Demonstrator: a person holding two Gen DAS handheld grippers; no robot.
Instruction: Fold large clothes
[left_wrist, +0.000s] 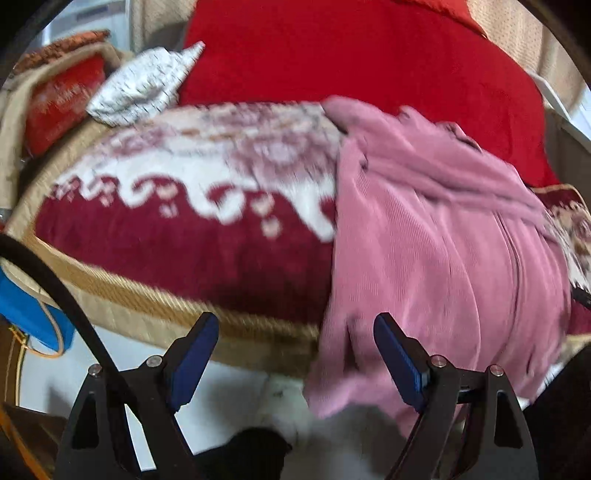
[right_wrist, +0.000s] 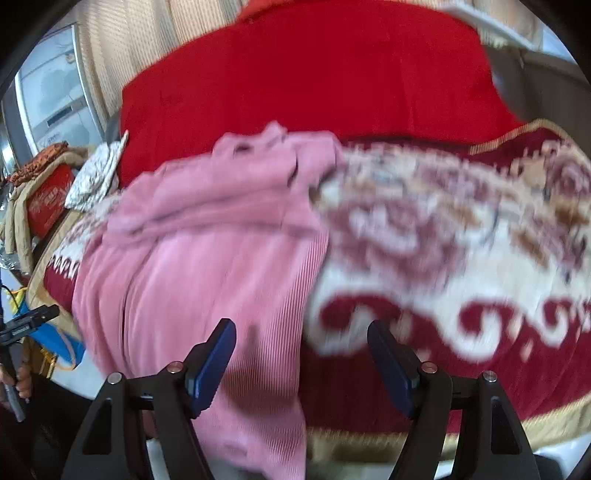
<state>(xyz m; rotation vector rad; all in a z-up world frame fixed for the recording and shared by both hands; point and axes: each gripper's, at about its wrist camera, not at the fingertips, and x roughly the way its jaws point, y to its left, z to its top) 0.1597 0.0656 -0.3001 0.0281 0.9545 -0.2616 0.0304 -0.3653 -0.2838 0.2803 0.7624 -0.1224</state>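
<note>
Left wrist view: your left gripper (left_wrist: 295, 354) stands wide and empty at the bed's (left_wrist: 207, 310) near edge; the pink garment (left_wrist: 436, 251) drapes over that edge. Right wrist view: your right gripper (right_wrist: 301, 363) gapes, holding nothing, above the garment's side edge.

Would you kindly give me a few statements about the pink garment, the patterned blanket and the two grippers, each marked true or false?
1. The pink garment lies draped over the patterned blanket, its lower end hanging over the front edge. True.
2. The left gripper is clamped on the garment. False: its jaws stand open with no cloth pinched between them.
3. A plain red cushion sits behind the garment. True.
4. The right gripper holds a folded towel. False: its jaws are open and hold nothing.
5. The garment is already folded into a neat square. False: it lies spread out and rumpled.
</note>
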